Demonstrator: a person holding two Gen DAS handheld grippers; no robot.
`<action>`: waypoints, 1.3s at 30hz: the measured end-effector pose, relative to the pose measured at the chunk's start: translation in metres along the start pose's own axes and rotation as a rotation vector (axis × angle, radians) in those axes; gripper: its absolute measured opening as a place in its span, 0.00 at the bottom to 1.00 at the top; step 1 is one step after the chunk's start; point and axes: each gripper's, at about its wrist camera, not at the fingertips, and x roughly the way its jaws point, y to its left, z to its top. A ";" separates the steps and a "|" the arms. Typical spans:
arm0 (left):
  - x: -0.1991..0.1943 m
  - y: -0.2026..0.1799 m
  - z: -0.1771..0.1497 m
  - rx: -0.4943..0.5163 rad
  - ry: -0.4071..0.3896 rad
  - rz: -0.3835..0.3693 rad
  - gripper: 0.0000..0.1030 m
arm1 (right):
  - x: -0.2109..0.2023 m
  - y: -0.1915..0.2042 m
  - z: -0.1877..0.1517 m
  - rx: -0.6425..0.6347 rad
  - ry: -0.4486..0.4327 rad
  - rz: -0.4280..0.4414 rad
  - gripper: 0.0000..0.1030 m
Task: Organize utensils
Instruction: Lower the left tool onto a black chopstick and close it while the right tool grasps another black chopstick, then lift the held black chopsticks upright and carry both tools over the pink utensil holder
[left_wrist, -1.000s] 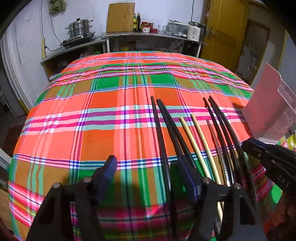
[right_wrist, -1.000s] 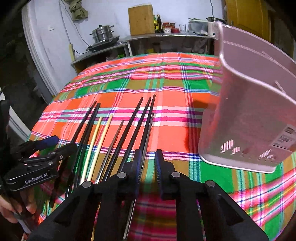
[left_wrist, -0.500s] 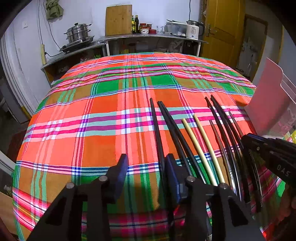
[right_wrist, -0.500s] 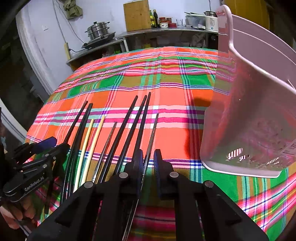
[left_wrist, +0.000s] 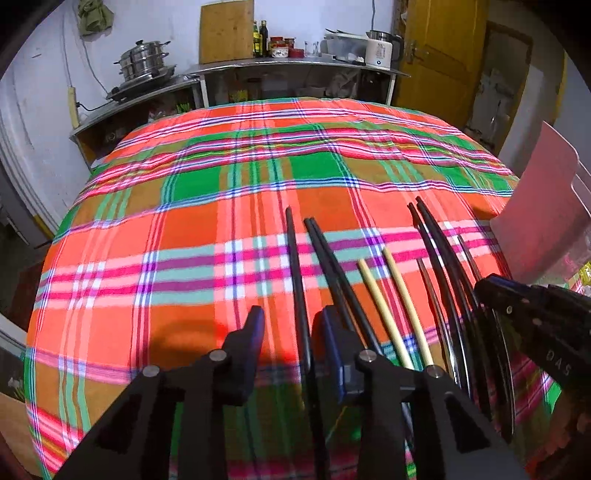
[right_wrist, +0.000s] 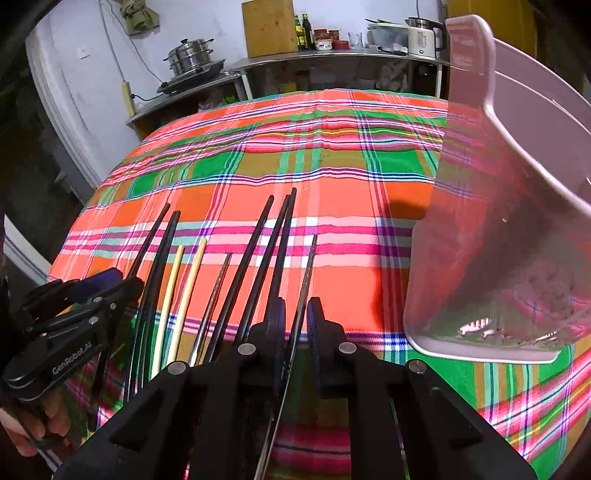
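Several chopsticks lie side by side on the plaid cloth (left_wrist: 192, 240). My left gripper (left_wrist: 291, 328) straddles the leftmost black chopstick (left_wrist: 295, 266); its jaws are closing, and cloth still shows between the stick and the left finger. To its right lie a black pair (left_wrist: 332, 266) and a bamboo pair (left_wrist: 391, 306). My right gripper (right_wrist: 295, 317) is shut on the thin metal chopstick (right_wrist: 308, 266) at the right end of the row. The left gripper (right_wrist: 125, 280) also shows in the right wrist view, and the right gripper (left_wrist: 487, 291) in the left wrist view.
A pink translucent utensil holder (right_wrist: 498, 258) stands on the cloth right of the row, also seen as the holder (left_wrist: 543, 221). A person's hand (right_wrist: 33, 424) holds the left gripper. A counter (left_wrist: 295, 66) with pots and a kettle runs along the back wall.
The left gripper's jaws have narrowed a lot around the leftmost black chopstick, and the gripper has edged forward. The right gripper has barely moved and stays narrow on the metal chopstick.
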 end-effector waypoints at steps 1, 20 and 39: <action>0.002 0.000 0.003 0.002 0.004 0.000 0.32 | 0.002 0.001 0.002 0.001 0.003 -0.005 0.12; -0.048 -0.002 0.013 -0.007 -0.071 -0.093 0.06 | -0.039 0.010 0.010 -0.029 -0.087 0.056 0.05; -0.156 -0.028 0.029 0.028 -0.235 -0.165 0.06 | -0.145 -0.004 0.009 -0.012 -0.278 0.137 0.05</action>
